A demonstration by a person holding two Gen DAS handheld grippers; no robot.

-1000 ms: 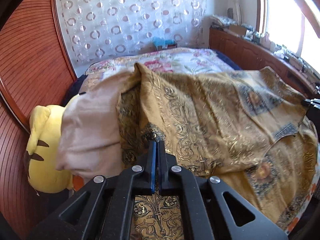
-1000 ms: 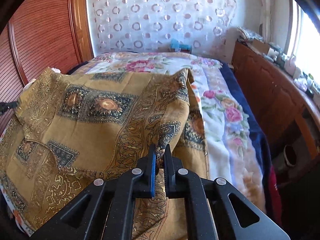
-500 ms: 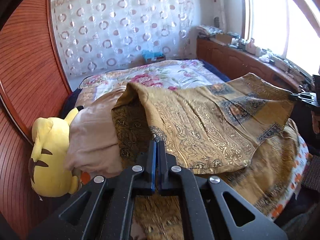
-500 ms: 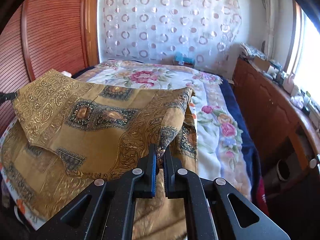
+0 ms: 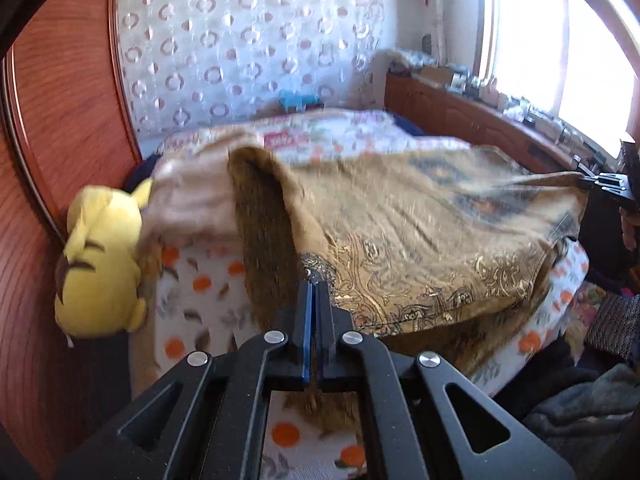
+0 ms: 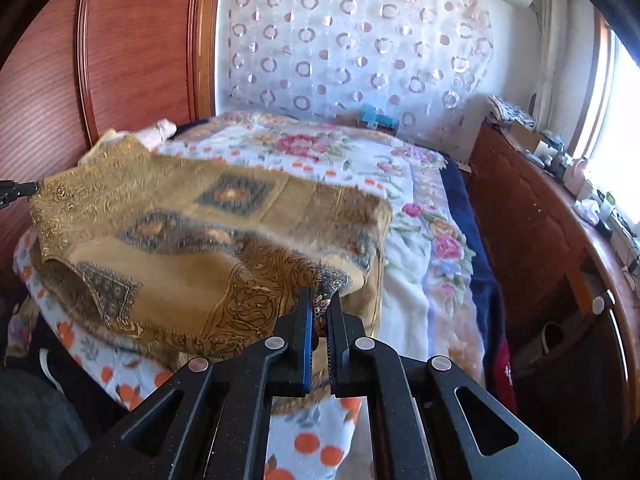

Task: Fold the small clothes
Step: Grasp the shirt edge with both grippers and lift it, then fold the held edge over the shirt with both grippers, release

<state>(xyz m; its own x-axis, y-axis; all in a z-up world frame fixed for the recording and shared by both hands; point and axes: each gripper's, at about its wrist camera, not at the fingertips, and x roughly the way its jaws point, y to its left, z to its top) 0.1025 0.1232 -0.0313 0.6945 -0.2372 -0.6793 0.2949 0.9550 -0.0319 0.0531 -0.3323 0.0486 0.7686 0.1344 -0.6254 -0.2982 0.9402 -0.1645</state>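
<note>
Both grippers clamped on one edge of the golden-brown garment [image 5: 420,240] — left gripper [image 5: 315,292] pinching a corner at the near left, right gripper [image 6: 319,300] pinching the matching corner at the near right, jaws of each pressed together on cloth. The held edge is lifted off the bed [image 6: 404,216] and folded back over the rest of the garment, which lies on the near half of the mattress, on the orange-print sheet [image 5: 200,280].

Judgement on the step: this looks like the first half-fold, top layer drawn toward the near edge. To do it well, keep the two corners level and the span between them taut, so the fold line runs straight across — then lower both together until edge meets edge. Uneven hands would skew the crease; slack would let the middle sag and bunch.

The garment: ochre fabric, gold scrollwork along its border, dark blue-grey diamond medallions with orange centres across the body. Thin, drapes softly, some blur in the lifted part. Yellow plush toy [image 5: 102,264] sits at the far left, just beside a beige cloth [image 5: 192,200].
</note>
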